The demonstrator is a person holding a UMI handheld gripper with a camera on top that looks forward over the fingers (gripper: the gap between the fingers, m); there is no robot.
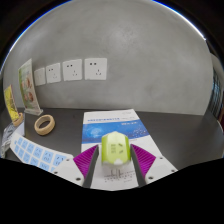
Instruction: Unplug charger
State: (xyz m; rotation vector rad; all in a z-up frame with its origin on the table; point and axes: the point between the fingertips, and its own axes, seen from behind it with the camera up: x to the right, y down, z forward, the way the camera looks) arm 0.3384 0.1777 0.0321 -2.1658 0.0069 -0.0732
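A yellow-green charger (113,149) with a white base sits between my fingers, and both magenta pads (89,158) press on its sides. My gripper (114,163) is shut on it and holds it over the dark table, well clear of the wall. Dark marks that look like prongs show on the white base, facing me. A row of white wall sockets (97,68) sits on the grey wall beyond the fingers. The charger is not in any of them.
A blue-and-white paper (112,121) lies on the table (175,130) just ahead of the charger. A roll of tape (44,124) and a sheet with blue squares (33,152) lie to the left. Coloured cards (26,85) lean against the wall at far left.
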